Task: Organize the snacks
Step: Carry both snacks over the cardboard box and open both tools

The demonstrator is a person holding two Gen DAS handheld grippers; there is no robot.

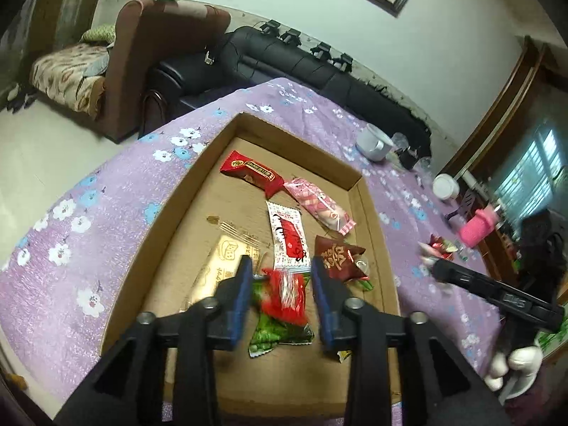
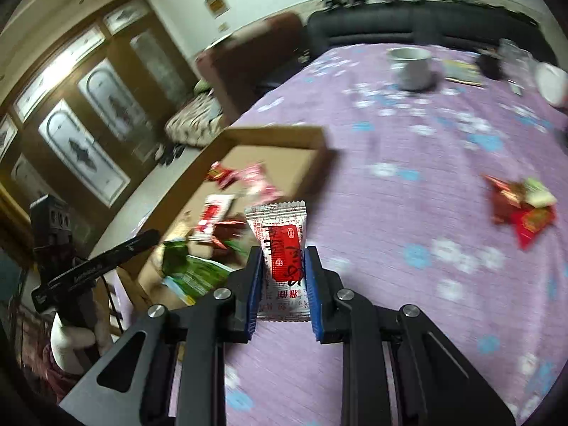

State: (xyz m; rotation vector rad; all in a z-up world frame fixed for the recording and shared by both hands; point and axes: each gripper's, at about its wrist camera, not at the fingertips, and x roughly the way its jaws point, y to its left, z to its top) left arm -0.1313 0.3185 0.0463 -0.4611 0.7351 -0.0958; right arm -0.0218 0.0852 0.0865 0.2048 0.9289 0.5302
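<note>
Dropping one snack, carrying the next

My left gripper (image 1: 280,298) jaws stand apart over the cardboard tray (image 1: 170,209), red candy (image 1: 285,294) loose between; right gripper (image 2: 283,284) clamps a white-red packet (image 2: 282,248), tray-bound I judge.

Cardboard tray (image 1: 358,181): on the worktop (image 1: 88,248), near its left edge. In the tray: several snack packets (image 1: 289,238), lying loose, some overlapping. Left tool (image 1: 282,294): above the tray's near end, one packet (image 1: 287,293) between its jaws, untouched. Right tool (image 2: 284,277): over the worktop just right of the tray, a sachet (image 2: 280,248) upright between its pads. Loose snack pile (image 2: 522,206): right, well apart. Mug (image 2: 411,67): far end. Sofa (image 1: 284,60): behind.
</note>
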